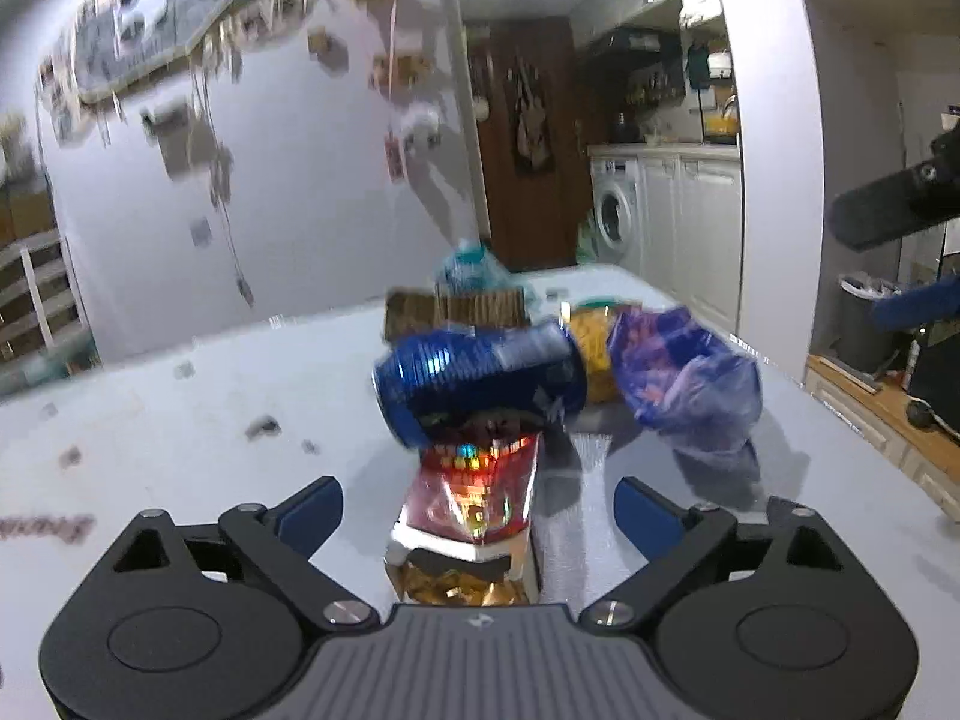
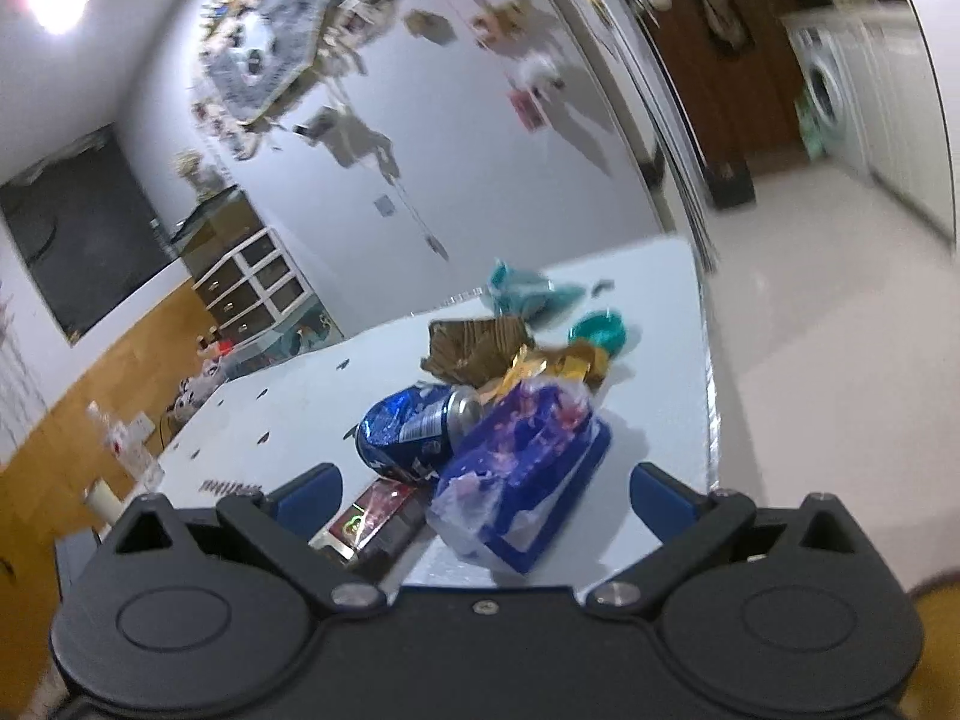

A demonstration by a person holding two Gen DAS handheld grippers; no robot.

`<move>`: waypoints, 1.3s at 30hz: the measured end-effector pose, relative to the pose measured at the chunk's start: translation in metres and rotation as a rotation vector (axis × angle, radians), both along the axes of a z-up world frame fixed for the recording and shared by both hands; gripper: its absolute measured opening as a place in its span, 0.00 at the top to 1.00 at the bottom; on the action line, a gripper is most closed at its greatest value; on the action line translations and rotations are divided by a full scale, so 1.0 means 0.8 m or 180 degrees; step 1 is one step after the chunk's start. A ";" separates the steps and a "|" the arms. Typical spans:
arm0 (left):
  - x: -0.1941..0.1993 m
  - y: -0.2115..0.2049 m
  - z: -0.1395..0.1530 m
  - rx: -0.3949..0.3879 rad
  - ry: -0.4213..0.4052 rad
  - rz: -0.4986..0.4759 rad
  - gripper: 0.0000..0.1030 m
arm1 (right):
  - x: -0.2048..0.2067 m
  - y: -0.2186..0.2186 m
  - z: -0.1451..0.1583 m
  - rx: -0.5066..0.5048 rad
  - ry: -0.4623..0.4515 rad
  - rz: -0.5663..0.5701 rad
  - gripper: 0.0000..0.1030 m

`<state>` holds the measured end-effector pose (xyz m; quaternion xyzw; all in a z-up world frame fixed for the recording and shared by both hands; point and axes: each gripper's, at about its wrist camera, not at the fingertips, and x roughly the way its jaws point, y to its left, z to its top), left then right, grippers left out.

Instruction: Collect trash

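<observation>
Trash lies heaped on the white table (image 1: 150,408). From the left wrist view, the left gripper (image 1: 477,510) is level and low over the table, jaws spread wide, holding nothing; a red carton (image 1: 474,498) sits between its fingers, a blue can (image 1: 480,378) lies just ahead, and a purple bag (image 1: 684,378) ahead to the right. From the right wrist view, the right gripper (image 2: 483,501) tilts downward, jaws spread and empty; the purple bag (image 2: 528,462) lies between its fingers, the can (image 2: 414,432) and carton (image 2: 378,516) to the left, brown cardboard (image 2: 480,348) beyond.
</observation>
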<state>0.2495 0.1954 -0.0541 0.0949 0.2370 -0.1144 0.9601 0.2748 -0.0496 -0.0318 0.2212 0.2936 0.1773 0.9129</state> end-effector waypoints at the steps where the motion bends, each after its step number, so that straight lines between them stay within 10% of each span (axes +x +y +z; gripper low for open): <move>1: 0.003 0.002 0.000 -0.0040 0.0015 -0.0010 0.11 | 0.009 0.003 -0.007 0.0093 0.0106 -0.0019 0.00; 17: 0.046 0.009 -0.013 -0.0165 0.0504 0.0055 0.21 | 0.071 0.033 -0.080 0.0693 0.0668 -0.0429 0.36; 27: 0.038 -0.006 -0.009 -0.0148 0.0435 0.0145 0.47 | 0.055 0.038 -0.078 0.0197 0.0544 -0.0094 0.76; 39: -0.021 -0.040 -0.005 -0.0263 0.0399 0.0453 0.48 | 0.001 0.021 -0.065 -0.0360 0.0228 0.0170 0.80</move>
